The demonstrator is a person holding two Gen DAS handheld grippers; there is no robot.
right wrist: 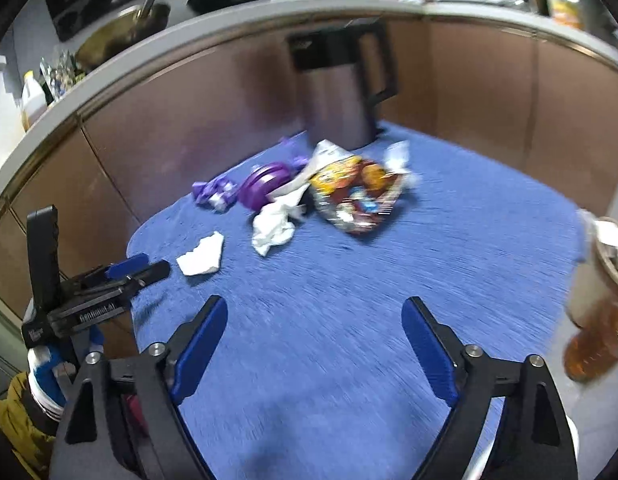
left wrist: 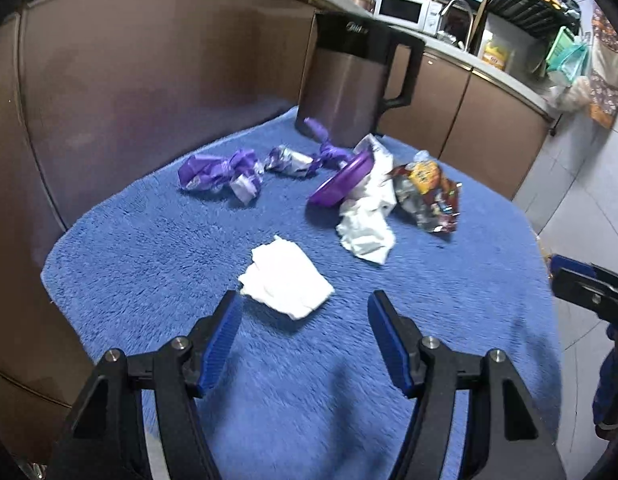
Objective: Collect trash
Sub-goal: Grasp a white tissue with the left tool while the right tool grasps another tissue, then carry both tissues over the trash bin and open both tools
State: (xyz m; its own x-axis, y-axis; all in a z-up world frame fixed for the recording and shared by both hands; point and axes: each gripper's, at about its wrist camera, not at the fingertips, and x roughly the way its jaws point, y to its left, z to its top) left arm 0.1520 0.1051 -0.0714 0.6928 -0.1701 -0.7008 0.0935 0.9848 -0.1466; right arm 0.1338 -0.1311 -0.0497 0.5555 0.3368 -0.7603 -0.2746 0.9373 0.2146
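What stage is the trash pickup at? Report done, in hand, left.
Done: nothing visibly collected. In hand: nothing; left gripper and right gripper are open and empty. Left on the blue mat: flat tissue, crumpled tissue, snack bag, purple wrappers, purple lid.

Just ahead of my left fingers (left wrist: 225, 332) a folded tissue (left wrist: 287, 282) lies on the mat (left wrist: 149, 264). Beyond it, the crumpled tissue (left wrist: 367, 220) leans on the lid (left wrist: 343, 178), snack bag (left wrist: 429, 196) to its right, wrappers (left wrist: 221, 174) left, jug (left wrist: 349, 80) behind.
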